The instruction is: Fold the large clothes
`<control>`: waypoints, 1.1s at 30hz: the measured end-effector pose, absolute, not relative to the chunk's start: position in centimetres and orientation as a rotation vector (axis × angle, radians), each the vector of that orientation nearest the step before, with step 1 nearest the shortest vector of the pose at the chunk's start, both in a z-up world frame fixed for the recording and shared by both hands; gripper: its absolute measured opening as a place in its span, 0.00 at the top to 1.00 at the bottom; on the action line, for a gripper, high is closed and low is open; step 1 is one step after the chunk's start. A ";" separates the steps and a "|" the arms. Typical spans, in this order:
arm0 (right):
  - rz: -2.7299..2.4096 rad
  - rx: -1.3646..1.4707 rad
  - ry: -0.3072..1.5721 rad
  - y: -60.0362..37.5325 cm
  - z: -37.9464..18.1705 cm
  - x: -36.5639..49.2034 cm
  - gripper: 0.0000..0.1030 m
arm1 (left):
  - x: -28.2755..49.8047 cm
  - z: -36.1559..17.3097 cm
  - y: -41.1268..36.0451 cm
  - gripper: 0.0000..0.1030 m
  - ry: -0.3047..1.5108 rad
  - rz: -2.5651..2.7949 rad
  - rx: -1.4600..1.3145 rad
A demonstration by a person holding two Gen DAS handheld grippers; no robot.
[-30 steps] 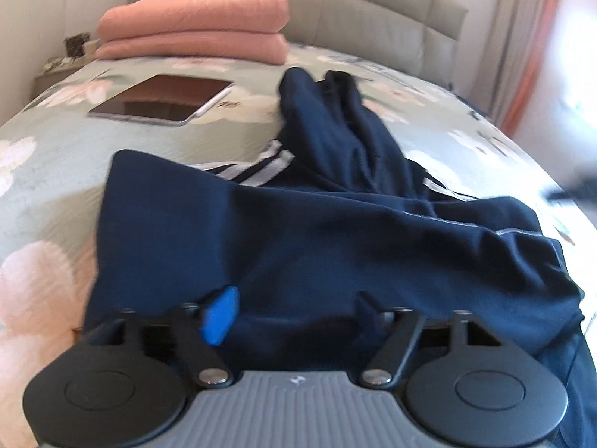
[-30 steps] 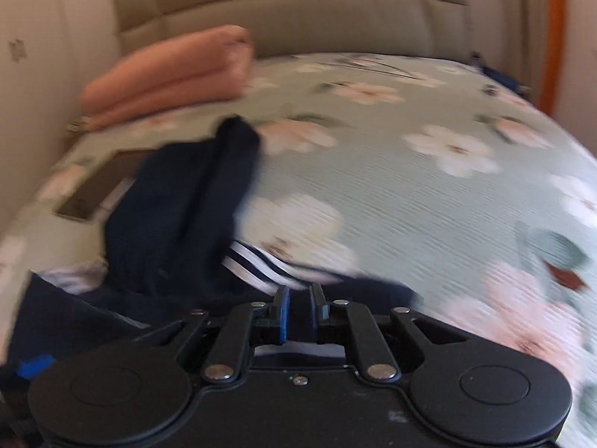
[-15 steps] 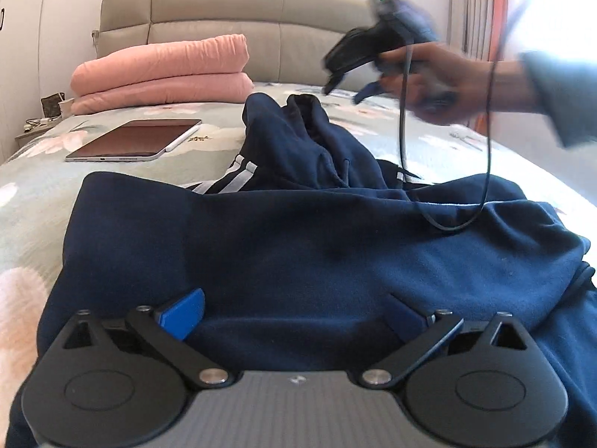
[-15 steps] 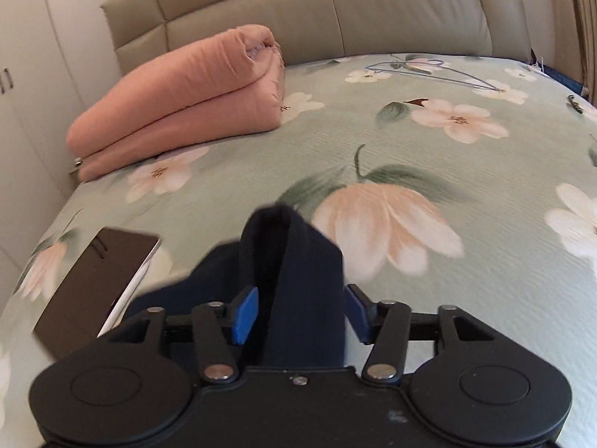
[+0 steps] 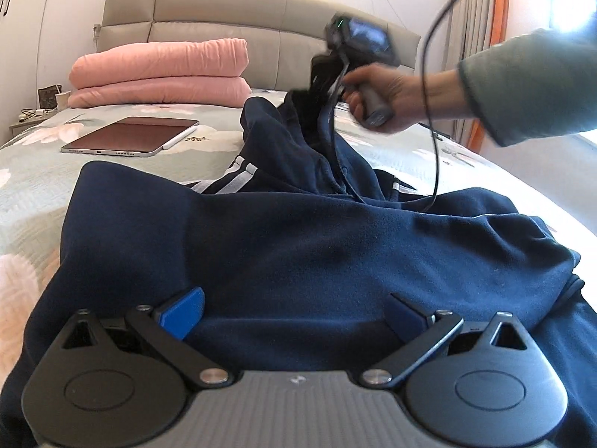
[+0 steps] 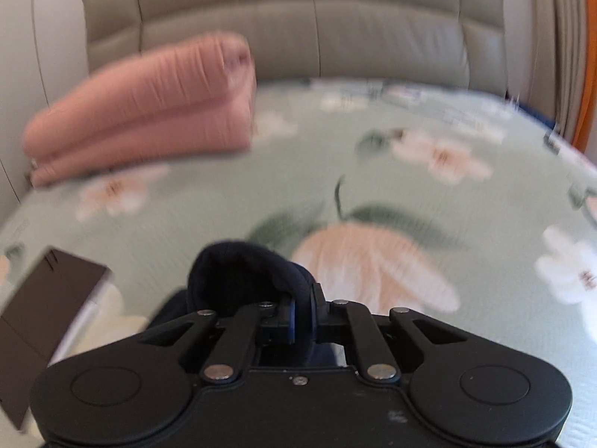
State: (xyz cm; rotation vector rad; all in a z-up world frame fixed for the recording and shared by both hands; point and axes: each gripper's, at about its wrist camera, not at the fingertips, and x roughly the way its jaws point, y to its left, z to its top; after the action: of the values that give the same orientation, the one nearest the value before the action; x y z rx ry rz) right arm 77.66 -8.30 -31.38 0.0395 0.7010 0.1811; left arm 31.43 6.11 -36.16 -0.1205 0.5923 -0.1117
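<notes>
A large navy garment with white stripes lies spread on the flowered bed. Its far part rises in a bunched peak. My left gripper stands wide open low over the near edge, with cloth lying between its blue pads and no squeeze. In the left wrist view, a hand in a grey-green sleeve holds my right gripper at that peak. In the right wrist view, my right gripper has its jaws closing, the pads pinching a rolled navy fold lifted off the bedspread.
A tablet lies on the bed left of the garment, also the tablet at the lower left. A folded pink blanket rests against the grey headboard. A black cable droops from the right gripper onto the garment.
The right gripper swept across the bed to the garment's raised far end, opened around a fold, then closed on it. The left gripper's jaws widened and stayed over the near edge.
</notes>
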 end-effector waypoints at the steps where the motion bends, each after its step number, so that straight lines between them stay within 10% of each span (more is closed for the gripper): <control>1: 0.192 0.055 0.673 -8.8 -30.1 76.4 0.91 | 31.4 -36.1 6.1 0.00 0.593 -0.111 -0.118; 10: 0.400 0.093 0.384 -12.1 -18.7 57.7 0.91 | 31.9 -35.1 5.3 0.00 0.644 -0.080 -0.058; 13: 0.512 0.073 0.326 -13.5 -14.9 51.7 0.91 | 31.0 -31.7 6.8 0.25 0.673 -0.055 -0.172; 19: 0.664 0.061 0.387 -17.2 -11.7 41.2 0.87 | 24.1 -24.0 11.3 0.09 0.541 0.071 -0.351; 21: 0.716 0.042 0.495 -17.3 -13.4 38.3 0.78 | 22.4 -22.9 12.2 0.09 0.545 0.091 -0.339; 24: 0.829 -0.024 0.785 -16.8 -18.9 33.9 0.34 | 20.9 -23.1 13.1 0.08 0.589 0.095 -0.368; 33: 0.485 0.169 1.045 -21.9 -26.6 35.0 0.25 | 18.5 -25.4 12.5 0.09 0.697 0.080 -0.404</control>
State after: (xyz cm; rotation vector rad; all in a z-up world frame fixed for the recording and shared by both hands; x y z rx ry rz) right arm 34.97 -21.85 -26.57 0.1687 1.0449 0.4847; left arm 18.52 12.47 -25.37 -0.4040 0.6967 0.0804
